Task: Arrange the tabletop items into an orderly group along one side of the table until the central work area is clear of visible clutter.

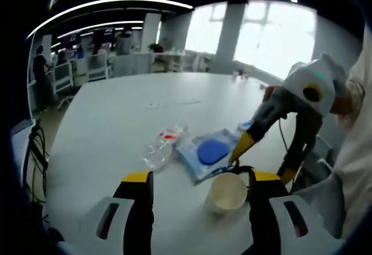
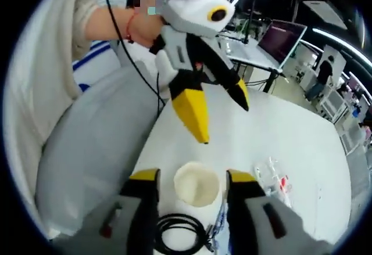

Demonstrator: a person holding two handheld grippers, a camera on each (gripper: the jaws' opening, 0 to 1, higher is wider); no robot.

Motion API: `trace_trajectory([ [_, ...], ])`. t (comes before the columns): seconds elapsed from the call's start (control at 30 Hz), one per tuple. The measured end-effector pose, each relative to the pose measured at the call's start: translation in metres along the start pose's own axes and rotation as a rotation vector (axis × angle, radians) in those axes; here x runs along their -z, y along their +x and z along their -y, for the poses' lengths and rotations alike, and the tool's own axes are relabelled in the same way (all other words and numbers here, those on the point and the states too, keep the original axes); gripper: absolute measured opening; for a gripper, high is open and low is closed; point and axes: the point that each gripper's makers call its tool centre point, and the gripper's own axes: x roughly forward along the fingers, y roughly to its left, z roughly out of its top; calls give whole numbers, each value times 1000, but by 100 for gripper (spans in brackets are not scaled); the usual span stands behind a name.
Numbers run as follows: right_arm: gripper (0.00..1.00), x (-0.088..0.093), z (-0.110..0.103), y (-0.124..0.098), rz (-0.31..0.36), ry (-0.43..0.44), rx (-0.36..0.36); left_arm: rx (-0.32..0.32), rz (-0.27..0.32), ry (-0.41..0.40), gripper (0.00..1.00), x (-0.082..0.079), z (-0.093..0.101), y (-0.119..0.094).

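Just a small, cream paper cup (image 1: 227, 192), upright

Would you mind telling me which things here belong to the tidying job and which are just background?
Belong to the job:
paper cup
clear plastic bottle
clear packet with a blue pad
coiled black cable
left gripper
right gripper

Just background:
white table
laptop
far desks with chairs

- Broad white tabletop (image 1: 116, 121) under curved white ceiling light strips (image 1: 110, 3).
- Large bright windows (image 1: 279, 34) behind a pale pillar (image 1: 228, 34).
- Open laptop (image 2: 279, 40) on a far desk, possibly switched on.
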Motion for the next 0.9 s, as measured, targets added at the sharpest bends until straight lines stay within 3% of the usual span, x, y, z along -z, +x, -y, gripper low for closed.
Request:
trace_trajectory([
  [0.17, 45, -1, 5, -15, 48, 64, 53, 19, -8, 18, 63, -5, 6, 5],
  [0.37, 44, 2, 17, -43, 133, 191, 176, 51, -22, 52, 63, -14, 16, 17],
  [0.6, 46, 17, 30, -82, 223, 361, 342, 93, -30, 85, 64, -25, 28, 31],
  [0.8, 44, 30, 38, -110, 309, 512, 443, 123, -46, 107, 65, -30, 36, 42],
  [0.9, 44, 41, 42, -120, 315, 559, 502, 128, -55, 119, 64, -31, 37, 47],
])
